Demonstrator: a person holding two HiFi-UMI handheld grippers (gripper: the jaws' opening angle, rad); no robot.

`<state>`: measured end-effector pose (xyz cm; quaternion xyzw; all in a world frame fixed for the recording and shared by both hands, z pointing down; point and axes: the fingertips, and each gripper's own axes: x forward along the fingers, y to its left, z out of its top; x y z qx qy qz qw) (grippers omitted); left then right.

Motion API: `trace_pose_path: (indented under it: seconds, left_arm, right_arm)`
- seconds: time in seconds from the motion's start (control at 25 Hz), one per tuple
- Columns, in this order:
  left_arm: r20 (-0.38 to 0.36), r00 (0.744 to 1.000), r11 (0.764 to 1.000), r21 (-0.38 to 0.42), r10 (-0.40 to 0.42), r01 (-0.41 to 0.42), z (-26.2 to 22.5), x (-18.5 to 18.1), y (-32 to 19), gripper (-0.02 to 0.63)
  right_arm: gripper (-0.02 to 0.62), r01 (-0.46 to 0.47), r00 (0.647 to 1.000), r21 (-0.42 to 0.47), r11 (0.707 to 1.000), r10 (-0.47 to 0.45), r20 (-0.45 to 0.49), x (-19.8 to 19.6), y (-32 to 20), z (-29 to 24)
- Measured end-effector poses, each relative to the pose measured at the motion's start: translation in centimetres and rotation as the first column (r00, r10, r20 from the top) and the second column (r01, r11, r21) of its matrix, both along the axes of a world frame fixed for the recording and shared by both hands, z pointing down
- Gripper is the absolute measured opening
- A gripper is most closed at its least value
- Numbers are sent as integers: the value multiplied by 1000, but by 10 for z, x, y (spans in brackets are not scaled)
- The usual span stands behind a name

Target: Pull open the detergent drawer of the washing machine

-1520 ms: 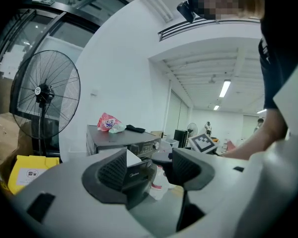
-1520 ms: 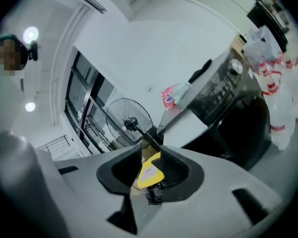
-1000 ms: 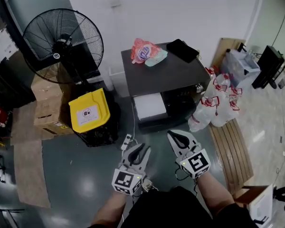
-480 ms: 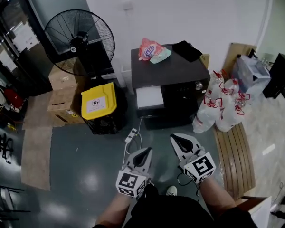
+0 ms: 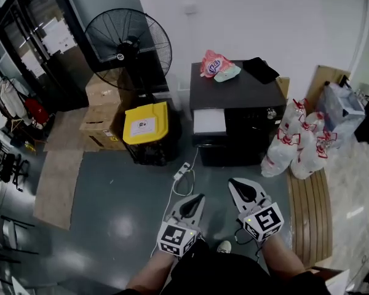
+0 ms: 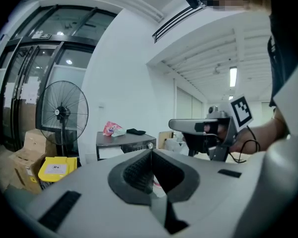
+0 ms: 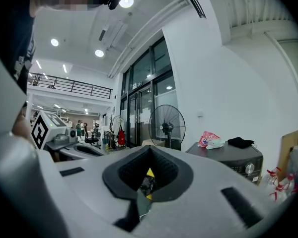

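Note:
The dark washing machine (image 5: 240, 112) stands against the white wall. Its white detergent drawer (image 5: 209, 120) sticks out from the upper left of its front. Both grippers hover over the grey floor well short of the machine, touching nothing. My left gripper (image 5: 198, 197) is shut and empty, and my right gripper (image 5: 234, 182) beside it is shut and empty too. In the left gripper view the machine (image 6: 124, 142) lies far beyond the shut jaws (image 6: 150, 150), with the right gripper (image 6: 198, 128) alongside. The right gripper view shows its shut jaws (image 7: 149, 148) and the machine (image 7: 238, 161) at the right.
A pink bag (image 5: 215, 63) and a black cloth (image 5: 260, 69) lie on the machine. Left of it are a yellow-lidded bin (image 5: 146, 123), cardboard boxes (image 5: 104, 112) and a standing fan (image 5: 128, 42). White bags (image 5: 298, 143) and a slatted wooden board (image 5: 307, 208) are at the right. A power strip (image 5: 183, 171) lies ahead.
Both grippers and the head have drawn back from the machine, which now looks farther away. The left jaws, slightly apart a second ago, have closed.

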<state>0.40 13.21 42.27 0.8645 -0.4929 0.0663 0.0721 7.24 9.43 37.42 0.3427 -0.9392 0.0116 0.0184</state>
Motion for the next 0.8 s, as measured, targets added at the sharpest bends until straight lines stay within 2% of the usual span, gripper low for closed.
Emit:
trace_pose_path:
  seconds: [0.8]
  left_arm:
    - [-22,1000,1000,-11,-12,12,10,-4,-20,6]
  right_arm:
    - [5,8,1000,-64,998,-8,1,-10,-18,22]
